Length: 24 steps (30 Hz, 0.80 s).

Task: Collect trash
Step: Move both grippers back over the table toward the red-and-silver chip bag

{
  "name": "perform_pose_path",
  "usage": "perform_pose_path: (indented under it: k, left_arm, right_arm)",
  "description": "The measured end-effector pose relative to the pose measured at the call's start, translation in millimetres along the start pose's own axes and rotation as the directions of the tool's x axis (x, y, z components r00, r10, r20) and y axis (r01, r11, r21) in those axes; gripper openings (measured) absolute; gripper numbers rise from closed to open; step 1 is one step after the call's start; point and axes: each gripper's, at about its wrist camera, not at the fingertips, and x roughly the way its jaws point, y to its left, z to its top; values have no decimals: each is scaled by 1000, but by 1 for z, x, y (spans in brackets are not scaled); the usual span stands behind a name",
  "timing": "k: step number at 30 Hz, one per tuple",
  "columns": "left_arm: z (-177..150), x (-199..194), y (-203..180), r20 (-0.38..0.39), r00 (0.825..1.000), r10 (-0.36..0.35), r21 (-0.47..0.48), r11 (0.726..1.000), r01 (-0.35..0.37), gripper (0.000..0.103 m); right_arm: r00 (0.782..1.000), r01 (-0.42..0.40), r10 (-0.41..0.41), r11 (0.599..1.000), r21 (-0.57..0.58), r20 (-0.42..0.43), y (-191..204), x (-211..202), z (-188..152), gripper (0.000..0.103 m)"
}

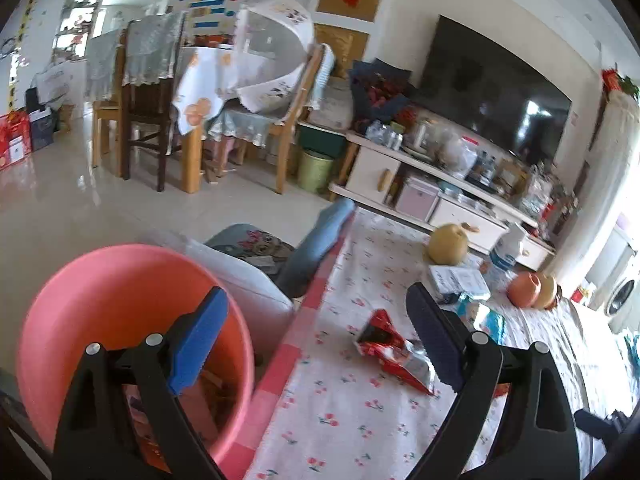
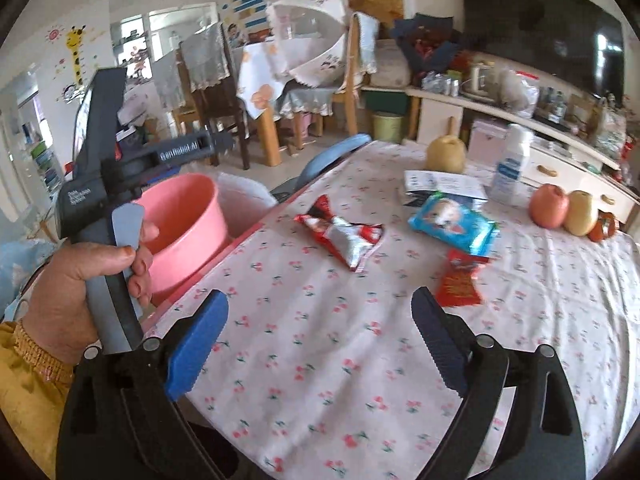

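Note:
A crumpled red and silver snack wrapper (image 1: 396,350) lies on the cherry-print tablecloth (image 1: 340,400); it also shows in the right wrist view (image 2: 344,236). A pink bin (image 1: 120,320) with trash inside stands beside the table's left edge, also seen in the right wrist view (image 2: 184,224). My left gripper (image 1: 316,340) is open and empty, above the table edge between bin and wrapper. My right gripper (image 2: 320,340) is open and empty over the tablecloth (image 2: 320,380), short of the wrapper. A red flat packet (image 2: 458,284) and a blue packet (image 2: 452,220) lie to the right.
Fruit (image 2: 550,206), a pear (image 2: 446,154), a white bottle (image 2: 512,168) and papers (image 2: 436,184) sit at the table's far side. A white bin (image 1: 244,284) stands behind the pink one. A TV stand (image 1: 420,184), dining chairs (image 1: 152,120) and a green bin (image 1: 316,170) lie beyond.

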Motion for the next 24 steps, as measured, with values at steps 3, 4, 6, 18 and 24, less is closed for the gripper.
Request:
perform_pose_path:
  k: [3,4,6,18,24]
  left_arm:
    - [-5,1,-12,-8,1000,4,38,999,-4,91]
    - [-6,1,-16,-12,1000,4,49,999,-4,91]
    - [-11,4,-23,-27,1000,3,77,997,0,91]
    - [-26,0,-71,-39,999,-4,180,984,11,91]
    - [-38,9,-96,-115,993,-32,218,974,56,91]
  right_arm:
    - [1000,20,-21,1000,17,14,-11,-10,-7,94]
    - [1000,25,-25,999,20,14,-14,-13,-8,94]
    - [999,35,-35,999,34,14,-22,-17,-14,94]
    - [997,68,-71,991,112,23,-67,-33,-35,95]
    - [996,82,-84,986,142,11,-90,-33,-44,95]
